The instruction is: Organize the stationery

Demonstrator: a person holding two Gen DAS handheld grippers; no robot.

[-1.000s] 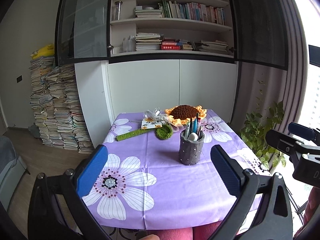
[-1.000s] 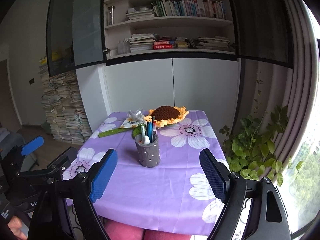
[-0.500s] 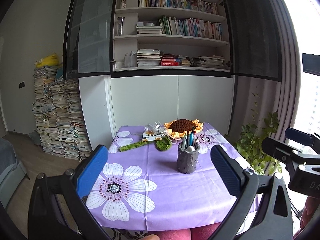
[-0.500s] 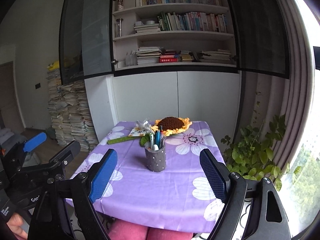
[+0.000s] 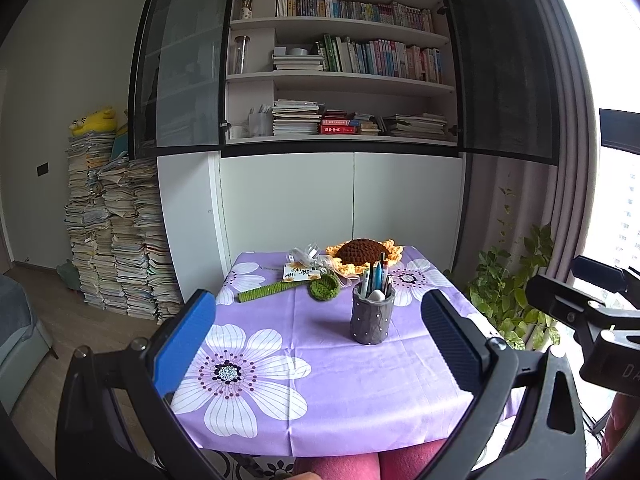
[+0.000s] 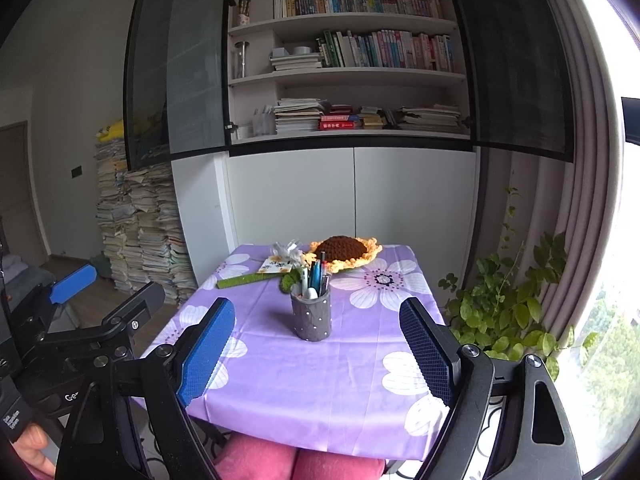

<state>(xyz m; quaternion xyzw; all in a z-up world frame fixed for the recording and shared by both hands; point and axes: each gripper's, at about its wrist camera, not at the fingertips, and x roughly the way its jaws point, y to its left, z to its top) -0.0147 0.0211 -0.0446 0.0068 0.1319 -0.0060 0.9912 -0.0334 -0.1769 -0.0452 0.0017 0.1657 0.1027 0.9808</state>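
Observation:
A grey dotted pen holder [image 5: 371,319] [image 6: 311,317] with several pens stands upright near the middle of the purple flowered tablecloth [image 5: 320,360] [image 6: 320,368]. My left gripper [image 5: 320,344] is open and empty, held back from the table's near edge. My right gripper [image 6: 316,356] is open and empty, also short of the near edge. A green ruler-like strip [image 5: 266,291] [image 6: 244,280] and a small card [image 5: 301,273] [image 6: 276,266] lie at the back left.
A crocheted sunflower mat [image 5: 364,254] [image 6: 344,250] and a green crochet piece [image 5: 324,288] lie at the table's back. A bookshelf cabinet [image 5: 340,80] stands behind. Stacked books [image 5: 112,240] are left, a plant [image 6: 512,300] right.
Both grippers have drawn back and tilted up from the table; the pen holder looks smaller and farther. Nothing on the table moved.

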